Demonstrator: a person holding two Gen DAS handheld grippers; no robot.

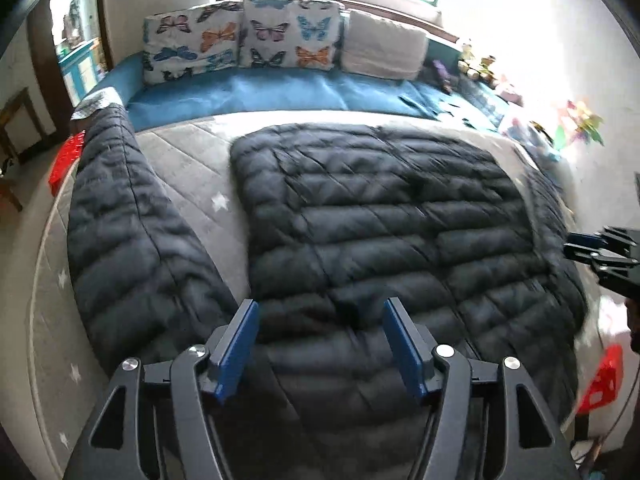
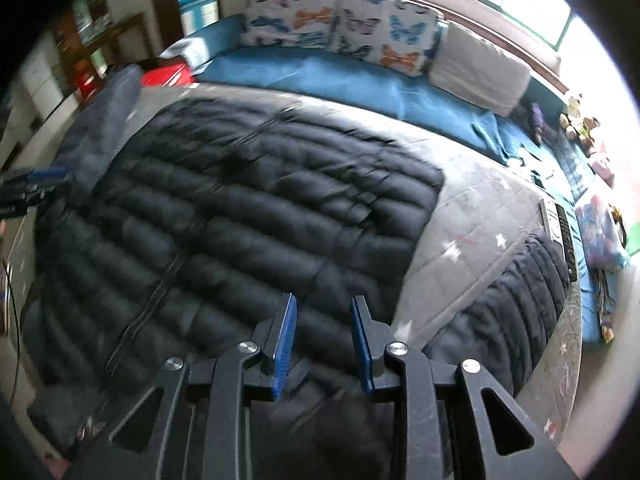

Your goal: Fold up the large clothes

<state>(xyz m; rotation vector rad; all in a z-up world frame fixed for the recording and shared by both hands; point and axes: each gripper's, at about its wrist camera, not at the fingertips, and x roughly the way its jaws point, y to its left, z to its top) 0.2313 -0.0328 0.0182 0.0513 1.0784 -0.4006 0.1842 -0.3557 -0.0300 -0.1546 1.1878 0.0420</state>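
- A black quilted down jacket (image 1: 384, 216) lies spread flat on a grey quilted mat with white stars (image 1: 192, 168), which covers the low round surface in front of a blue sofa (image 1: 280, 92).
- The left sleeve of the jacket (image 1: 132, 232) stretches away from the body along the left rim of the mat, with a wedge of bare grey mat between sleeve and body.
- The jacket body shows horizontal puffy channels and some diagonal creases; its far hem makes a rounded edge toward the sofa. The pictures are a little blurred, so the fine details of the seams are not clear.
- The left gripper (image 1: 320, 344) hangs above the near part of the jacket, close to the place where the left sleeve joins the body. Its blue-padded jaws are wide apart and hold nothing.
- In the right wrist view a dark line, probably the zipper (image 2: 160, 280), runs down the middle of the jacket.
- The right gripper (image 2: 324, 344) hangs above the near right part of the jacket. Its jaws are parted, less wide than the left ones, and they hold nothing.
- The right sleeve (image 2: 516, 300) lies apart along the right rim of the mat.
- Butterfly cushions (image 1: 244, 40) and a white cushion (image 1: 384, 46) stand on the sofa.
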